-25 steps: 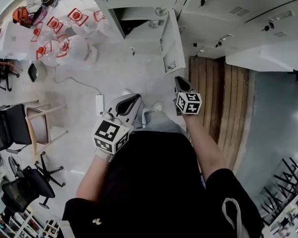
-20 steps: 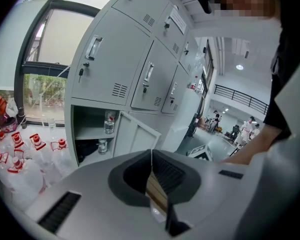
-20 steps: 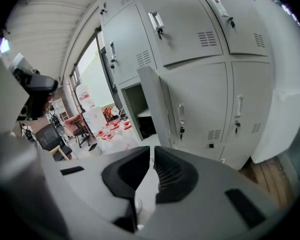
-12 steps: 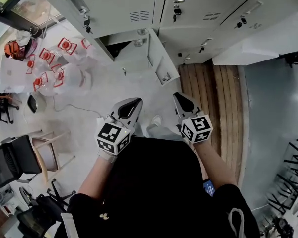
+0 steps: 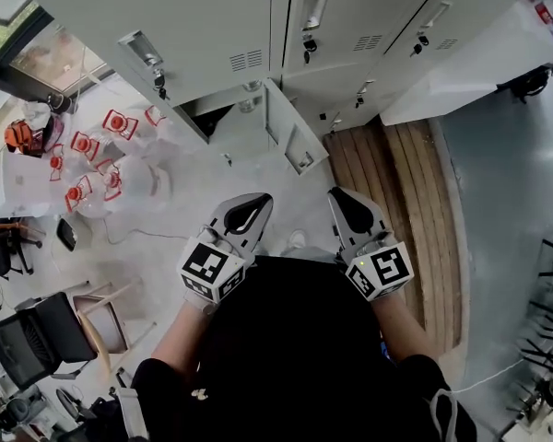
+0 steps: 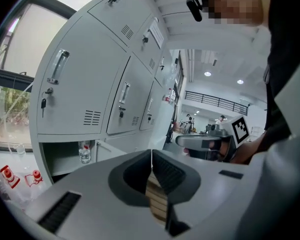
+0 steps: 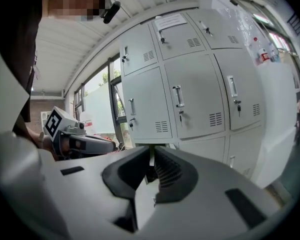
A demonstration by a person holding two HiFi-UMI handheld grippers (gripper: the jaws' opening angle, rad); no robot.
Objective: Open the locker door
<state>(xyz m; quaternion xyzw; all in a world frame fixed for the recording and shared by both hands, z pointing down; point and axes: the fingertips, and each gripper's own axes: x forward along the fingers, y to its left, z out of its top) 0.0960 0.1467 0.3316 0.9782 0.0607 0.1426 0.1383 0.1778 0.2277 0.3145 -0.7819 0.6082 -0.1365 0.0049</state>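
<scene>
Left gripper (image 5: 244, 217) and right gripper (image 5: 352, 212) are held side by side, apart, with nothing in either. Ahead of both, a low locker door (image 5: 290, 138) stands open, well clear of the tips. Wooden boards (image 5: 396, 178) lie just beside the right gripper. Clear containers with red markings (image 5: 101, 145) sit well outboard of the left gripper.

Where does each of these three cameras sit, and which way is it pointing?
Head view: on the person's head, looking steeply down at the lockers and open locker door; shows torso, forearms, left gripper, right gripper.
Left gripper view: on the left gripper, looking along its shut jaws at the lockers; right gripper shows.
Right gripper view: on the right gripper, facing the lockers along its shut jaws; left gripper shows.
Shared: all three see the lockers.
</scene>
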